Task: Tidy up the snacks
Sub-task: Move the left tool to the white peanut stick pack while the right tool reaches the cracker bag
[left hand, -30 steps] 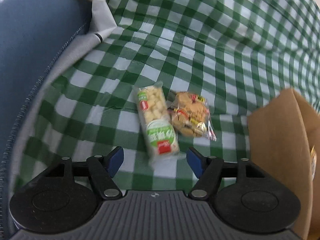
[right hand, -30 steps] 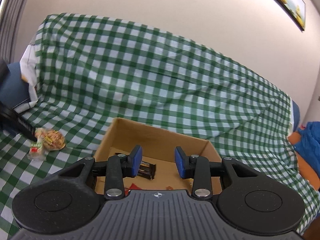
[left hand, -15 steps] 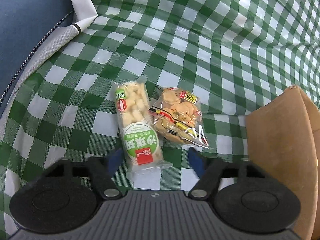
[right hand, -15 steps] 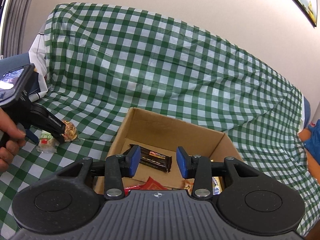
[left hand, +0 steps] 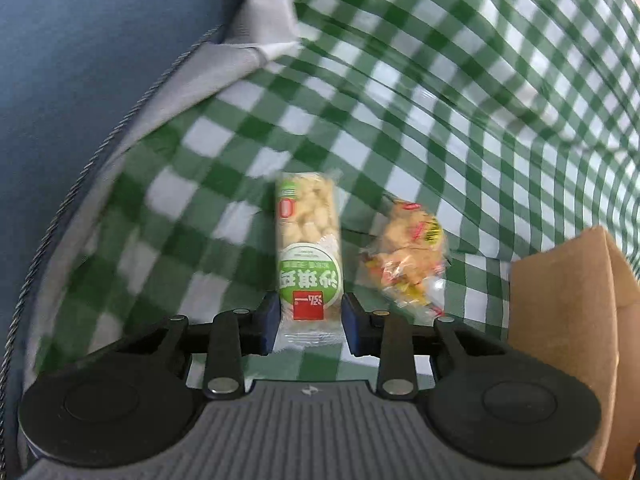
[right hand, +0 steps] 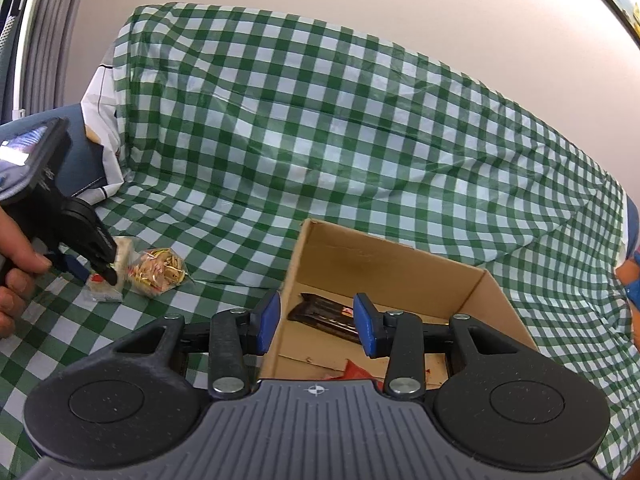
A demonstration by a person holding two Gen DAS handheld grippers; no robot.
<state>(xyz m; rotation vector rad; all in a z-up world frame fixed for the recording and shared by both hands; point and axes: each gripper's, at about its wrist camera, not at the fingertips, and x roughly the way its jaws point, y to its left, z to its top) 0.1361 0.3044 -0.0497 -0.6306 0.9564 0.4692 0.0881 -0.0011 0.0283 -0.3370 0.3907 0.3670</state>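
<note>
**Checked cloth and its load**

Green-and-white checked cloth (right hand: 360,128), draped over a seat and up its back, creased and rumpled. On the seat part: a long packet of pale puffed snack (left hand: 309,256) with a green label, and just beside it a clear bag of brown biscuits (left hand: 408,258). Near these, an open cardboard box (right hand: 384,256), standing upright on the cloth. At the cloth's edge, a blue cushion (left hand: 92,80) with grey piping
</note>
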